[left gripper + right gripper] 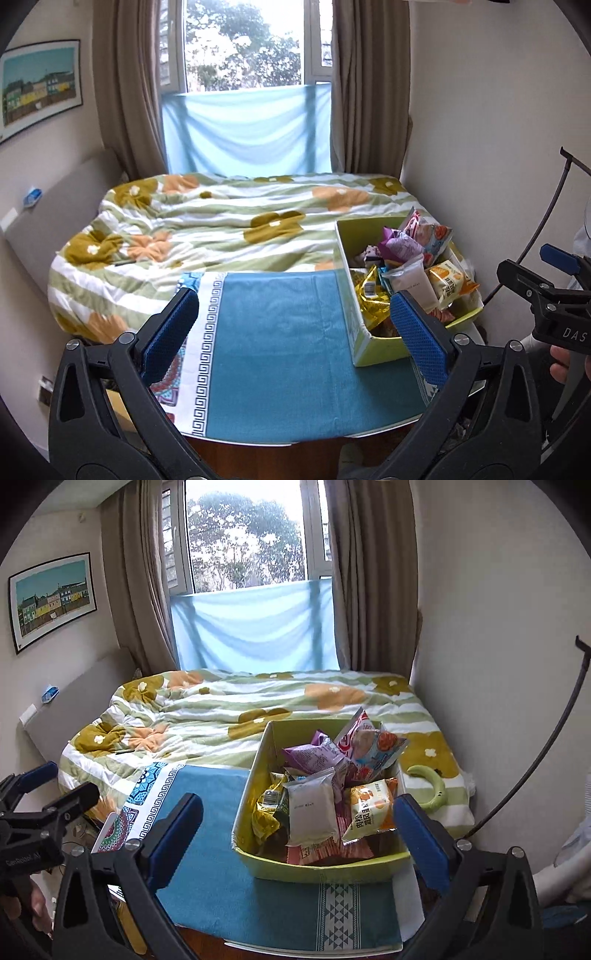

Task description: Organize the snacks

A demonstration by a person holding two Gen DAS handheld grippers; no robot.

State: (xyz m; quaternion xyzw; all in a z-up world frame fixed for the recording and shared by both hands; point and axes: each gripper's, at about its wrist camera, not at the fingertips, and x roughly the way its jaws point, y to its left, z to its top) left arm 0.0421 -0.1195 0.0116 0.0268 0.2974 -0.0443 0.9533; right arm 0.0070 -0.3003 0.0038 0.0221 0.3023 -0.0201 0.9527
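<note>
The teal cloth [280, 332] on the table lay bare across its left and middle, so a gripper could pass freely there, with the flowered quilt [207, 229] on the bed beyond it low and flat. On the right, the yellow-green box [321, 864] blocked the way, its walls standing up and the snack packets [325, 794] heaped above the rim, leaving entry only from above. Past the box the wall [498, 646] stood close, and a dark cable [546, 746] arched through the narrow room there, beside a green ring [430, 786] on the quilt.
</note>
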